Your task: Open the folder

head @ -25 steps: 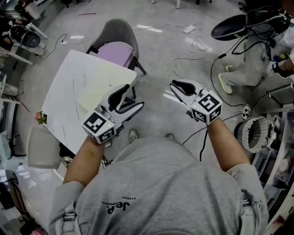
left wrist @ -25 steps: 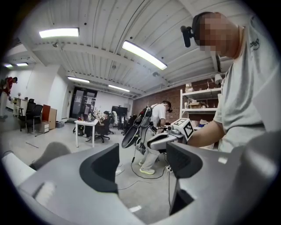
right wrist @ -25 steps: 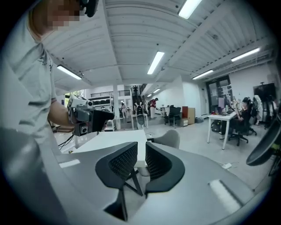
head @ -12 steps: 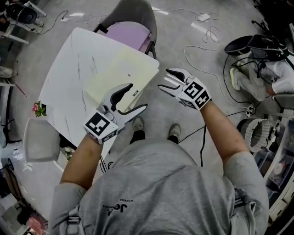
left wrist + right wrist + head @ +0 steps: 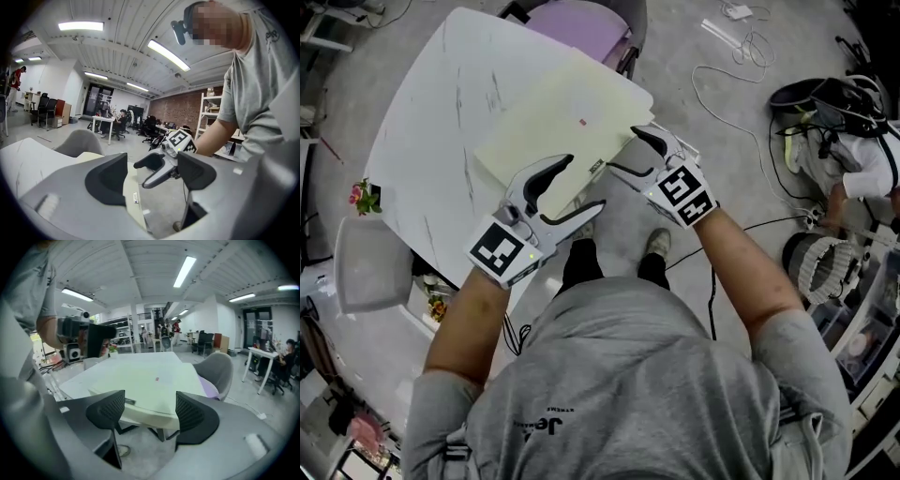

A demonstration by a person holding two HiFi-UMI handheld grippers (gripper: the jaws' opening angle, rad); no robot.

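Two grippers at pale folder (image 5: pixel 562 112) near edge, on white table (image 5: pixel 441 112). Left gripper (image 5: pixel 584 183) jaws spread over edge. Right gripper (image 5: pixel 623 150) jaws just opened wide, nothing between, folder corner just ahead.

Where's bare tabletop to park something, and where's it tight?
Free: the wide white table strip left of the folder, out to the flowers. The far corner by the purple chair is bare but narrower. Crowded: folder's near edge, where left gripper and right gripper both hang open; the right's jaws have just been opening, gripping nothing.
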